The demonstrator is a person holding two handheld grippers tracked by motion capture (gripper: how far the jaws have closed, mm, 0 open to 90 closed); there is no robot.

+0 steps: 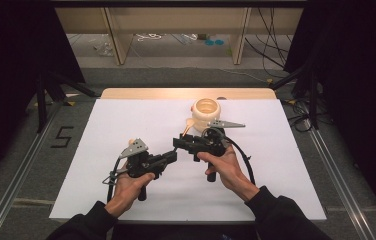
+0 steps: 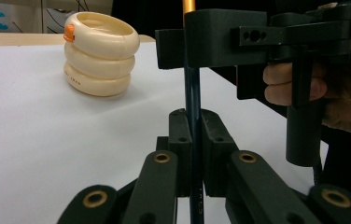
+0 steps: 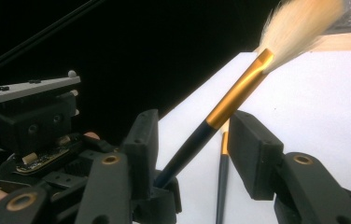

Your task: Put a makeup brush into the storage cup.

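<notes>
Clamping a brush [image 2: 193,93] by its dark handle in the left tongs [image 2: 193,154], bristles [image 3: 299,28] up, with the right tongs [image 3: 197,140] spread wide around its gold ferrule [image 3: 236,95], above the white table [image 1: 126,125], near the cream pot [image 1: 205,112].

High view looks down over my forearms at the table [image 1: 126,125]; both gripper views sit close, sharing the brush [image 2: 193,100].
</notes>
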